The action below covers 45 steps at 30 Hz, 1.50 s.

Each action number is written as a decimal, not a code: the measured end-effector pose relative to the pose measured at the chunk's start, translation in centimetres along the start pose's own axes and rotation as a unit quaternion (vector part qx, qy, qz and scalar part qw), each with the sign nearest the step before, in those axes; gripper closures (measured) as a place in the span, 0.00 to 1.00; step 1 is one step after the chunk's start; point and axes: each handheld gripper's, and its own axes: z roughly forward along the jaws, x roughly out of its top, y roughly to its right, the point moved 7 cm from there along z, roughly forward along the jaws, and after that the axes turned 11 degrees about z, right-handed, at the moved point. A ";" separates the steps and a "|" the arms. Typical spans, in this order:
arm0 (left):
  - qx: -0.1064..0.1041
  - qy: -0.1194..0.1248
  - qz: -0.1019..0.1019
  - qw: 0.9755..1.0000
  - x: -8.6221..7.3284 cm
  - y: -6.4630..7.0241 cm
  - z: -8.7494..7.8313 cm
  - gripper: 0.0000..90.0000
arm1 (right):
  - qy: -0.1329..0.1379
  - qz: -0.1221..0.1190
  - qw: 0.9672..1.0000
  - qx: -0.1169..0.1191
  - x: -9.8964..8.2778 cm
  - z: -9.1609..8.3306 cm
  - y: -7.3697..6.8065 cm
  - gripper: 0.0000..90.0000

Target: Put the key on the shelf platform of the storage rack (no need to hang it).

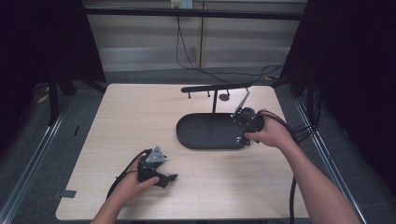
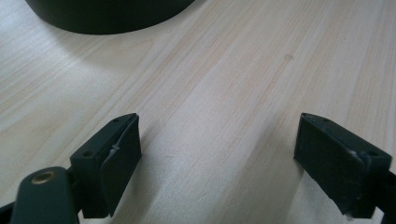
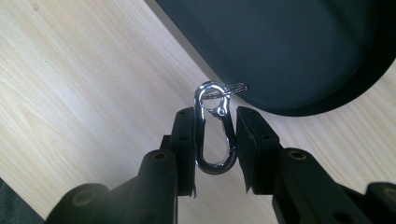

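Note:
A silver snap-hook clip (image 3: 214,167) with a small ring (image 3: 232,87) at its top is pinched between the two black pads of my right gripper (image 3: 215,116), which is shut on it. In the high view the right gripper (image 1: 241,136) hangs over the near right rim of the black oval tray (image 1: 187,135). The clip is lifted above the table beside the tray's rim (image 3: 299,109). My left gripper (image 1: 167,179) rests low on the table near the front. Its jaws stand wide apart (image 2: 217,158) with only bare wood between them.
A black rack (image 1: 215,87) with small hooks stands on a post behind the tray. Cables trail from both grippers and run across the floor at the back. The light wooden table (image 1: 130,116) ends close to the left gripper. The tray's dark wall (image 2: 107,18) lies ahead of the left jaws.

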 end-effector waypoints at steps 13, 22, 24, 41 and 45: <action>-0.002 0.002 -0.001 1.000 0.0 0.1 0.0 0.16 | 0.006 0.014 1.000 -0.005 1.0 0.1 0.6 0.77; -0.002 0.002 -0.001 1.000 0.0 0.1 0.0 0.16 | 0.014 0.015 1.000 -0.010 2.1 0.4 0.7 0.77; -0.002 0.002 -0.001 1.000 0.0 0.1 0.0 0.16 | 0.012 0.018 1.000 -0.009 2.1 0.3 0.7 0.77; -0.001 0.001 -0.001 1.000 0.0 0.1 0.0 0.16 | 0.026 0.034 0.999 -0.016 3.2 1.4 1.4 0.77; -0.001 0.001 0.000 1.000 0.0 0.1 0.0 0.16 | 0.029 0.032 0.999 -0.025 3.4 1.6 1.6 0.77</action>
